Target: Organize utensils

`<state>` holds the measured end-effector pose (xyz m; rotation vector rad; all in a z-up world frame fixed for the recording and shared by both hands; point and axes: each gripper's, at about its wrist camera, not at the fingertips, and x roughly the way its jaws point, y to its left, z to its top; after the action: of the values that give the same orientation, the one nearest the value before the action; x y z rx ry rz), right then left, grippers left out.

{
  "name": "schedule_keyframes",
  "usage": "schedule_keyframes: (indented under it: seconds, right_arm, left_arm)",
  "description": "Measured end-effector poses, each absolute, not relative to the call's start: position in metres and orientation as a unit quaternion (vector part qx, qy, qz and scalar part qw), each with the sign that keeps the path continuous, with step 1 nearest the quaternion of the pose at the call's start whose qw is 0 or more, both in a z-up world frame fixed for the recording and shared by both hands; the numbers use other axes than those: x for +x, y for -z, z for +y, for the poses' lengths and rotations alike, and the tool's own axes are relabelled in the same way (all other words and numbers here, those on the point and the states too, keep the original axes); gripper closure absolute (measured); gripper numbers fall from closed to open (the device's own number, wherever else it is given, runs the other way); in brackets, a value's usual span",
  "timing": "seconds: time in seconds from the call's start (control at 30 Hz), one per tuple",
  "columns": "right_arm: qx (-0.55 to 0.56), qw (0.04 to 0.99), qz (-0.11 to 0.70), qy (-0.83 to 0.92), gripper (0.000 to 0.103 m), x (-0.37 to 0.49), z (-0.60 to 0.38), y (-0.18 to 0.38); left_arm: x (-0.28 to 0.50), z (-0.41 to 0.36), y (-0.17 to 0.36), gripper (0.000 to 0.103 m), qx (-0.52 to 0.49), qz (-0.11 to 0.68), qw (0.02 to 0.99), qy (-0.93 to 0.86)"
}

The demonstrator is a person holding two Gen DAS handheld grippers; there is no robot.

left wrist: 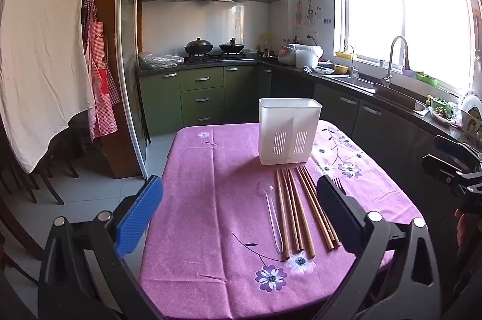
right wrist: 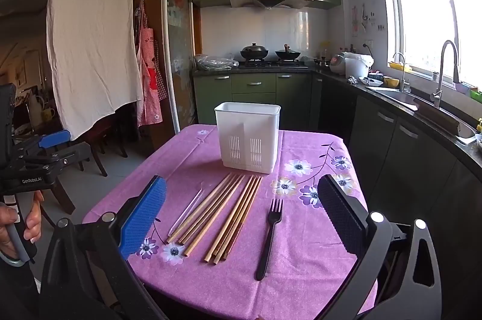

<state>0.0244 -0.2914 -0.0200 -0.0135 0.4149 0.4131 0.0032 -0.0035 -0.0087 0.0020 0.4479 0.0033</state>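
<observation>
**Inspector:** Nearest the lens, the right claw (right wrist: 241,217): jaws spread wide, nothing between the pads, hovering over the near edge of the counter (right wrist: 316,274). The left claw (left wrist: 238,214) likewise gapes wide, holding nothing.

**Clerk:** And the task items, largest first?

**Inspector:** White slotted utensil holder (right wrist: 247,136), upright at the far middle of the counter. In front of it, two bundles of wooden chopsticks (right wrist: 223,217) lie flat, side by side. Right of them, apart, a black fork (right wrist: 269,235), tines pointing away. Left of the chopsticks, a clear plastic spoon (left wrist: 272,214).

**Clerk:** Anything obscured?

**Inspector:** The spoon is nearly transparent; its outline is faint in both views. In the left wrist view the right finger (left wrist: 340,214) covers most of the fork; only the tines show. The holder's interior cannot be seen. A hand (right wrist: 21,226) on the left claw's grip is cut off at the frame edge.

**Clerk:** Surface and room?

**Inspector:** Purple floral tablecloth (right wrist: 186,160) covers the counter. Kitchen behind: green cabinets (right wrist: 256,85), woks on the stove (right wrist: 271,54), a glaring window (right wrist: 436,12), a white sheet (right wrist: 93,33) hanging at left.
</observation>
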Motion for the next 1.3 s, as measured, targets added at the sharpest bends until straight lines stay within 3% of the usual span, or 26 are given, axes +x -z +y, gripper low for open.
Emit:
schedule_keyframes:
  seconds: [1.3]
  right_arm:
    - [-0.01,0.956,0.211,-0.204,0.004,0.029,-0.287,0.033]
  left_arm:
    - [0.003,-0.01,0.019,0.006,0.006,0.228,0.974,0.004]
